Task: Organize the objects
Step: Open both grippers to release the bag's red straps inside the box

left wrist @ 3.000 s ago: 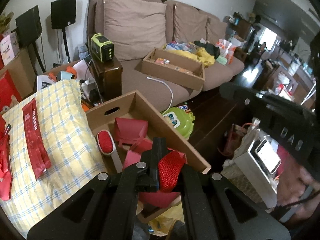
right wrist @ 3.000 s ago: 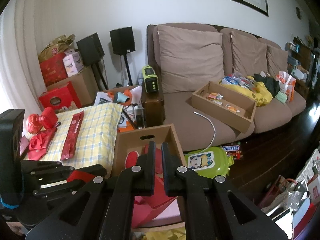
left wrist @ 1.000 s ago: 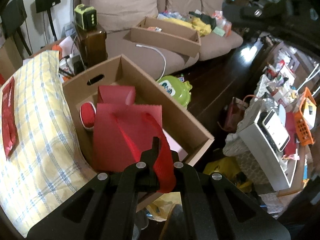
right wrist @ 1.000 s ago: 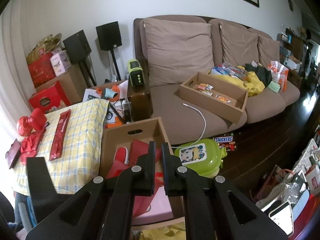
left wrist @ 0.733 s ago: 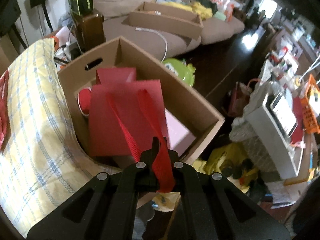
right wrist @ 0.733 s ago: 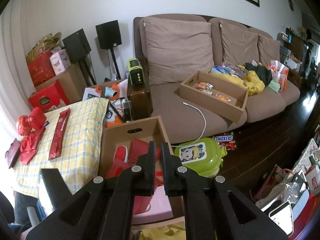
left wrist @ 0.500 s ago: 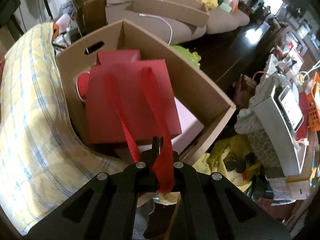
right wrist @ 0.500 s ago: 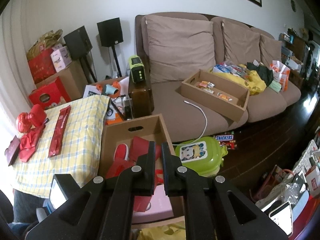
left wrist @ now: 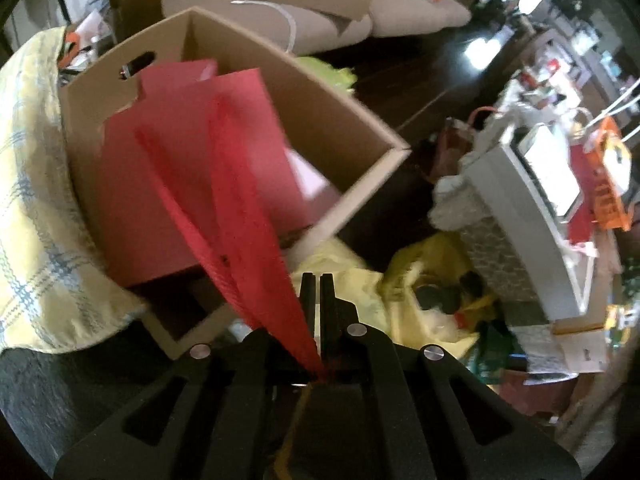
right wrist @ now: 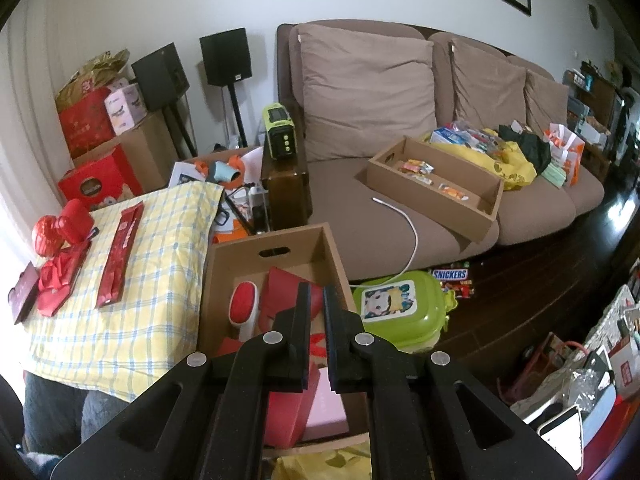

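Presently listed: one red paper gift bag (left wrist: 180, 184), flat-sided, with woven red ribbon handles (left wrist: 256, 248), resting tilted in the open cardboard box (left wrist: 360, 128) beside the yellow checked cloth (left wrist: 36, 184). Left gripper (left wrist: 317, 292): fingers fully closed, ribbon handles pinched at their base, stretched taut up from the bag. Right gripper (right wrist: 316, 300): fingers nearly together, holding nothing, poised above the same box (right wrist: 248, 248).
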Demonstrator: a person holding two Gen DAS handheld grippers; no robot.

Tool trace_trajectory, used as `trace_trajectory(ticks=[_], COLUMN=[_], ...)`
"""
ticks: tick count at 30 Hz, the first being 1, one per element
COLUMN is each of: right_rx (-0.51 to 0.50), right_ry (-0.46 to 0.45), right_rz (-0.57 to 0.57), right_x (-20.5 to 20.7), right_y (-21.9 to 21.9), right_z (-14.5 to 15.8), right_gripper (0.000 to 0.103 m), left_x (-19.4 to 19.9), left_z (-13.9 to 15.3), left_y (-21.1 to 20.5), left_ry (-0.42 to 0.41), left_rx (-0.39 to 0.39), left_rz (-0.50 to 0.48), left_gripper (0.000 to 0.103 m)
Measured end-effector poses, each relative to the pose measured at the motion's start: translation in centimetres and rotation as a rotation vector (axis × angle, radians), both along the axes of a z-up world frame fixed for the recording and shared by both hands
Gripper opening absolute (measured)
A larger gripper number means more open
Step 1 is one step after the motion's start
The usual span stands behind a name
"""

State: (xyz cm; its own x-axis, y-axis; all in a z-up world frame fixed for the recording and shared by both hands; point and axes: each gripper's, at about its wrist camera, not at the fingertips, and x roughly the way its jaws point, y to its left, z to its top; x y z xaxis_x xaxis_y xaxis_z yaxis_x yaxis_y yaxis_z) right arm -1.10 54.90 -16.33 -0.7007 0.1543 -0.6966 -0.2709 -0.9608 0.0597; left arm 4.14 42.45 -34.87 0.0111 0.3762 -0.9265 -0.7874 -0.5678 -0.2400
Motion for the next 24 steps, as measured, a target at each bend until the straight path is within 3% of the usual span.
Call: trace_trajectory(ticks=[6,10,14,18,24], right_rx=[0.003,0.006,0.012,0.015,0.013], right_ry=[0.001,0.0,-0.007,0.001,-0.012], right_rz=[0.005,0.008,0.014,0.022,0.014], right_x=[-0.1,-0.1,-0.3,-0.2,-0.3], right_y=[-0.2,-0.4,-0.8,-0.9,-0.9], right_z=[0.1,-0.1,-0.1,0.2,0.2], right_gripper=[0.006,0.006,0.006,0.006,0.008], left_x=[-0.2,1.0,2.3,0.4,-2.4], left_z=[0.0,-1.2,-0.5,-0.1,0.2], left_y=[-0.1,-1.1,-0.6,-1.2,-2.6], left_ry=[-0.042,-0.191,-0.127,-0.125,0.018], left_rx=[-0.026,-0.03,-0.021,-0.005,-0.043], left_rz=[0.014,0.007,-0.019,0.053,0.137], left_gripper=[0.0,0.0,0.0,0.0,0.003])
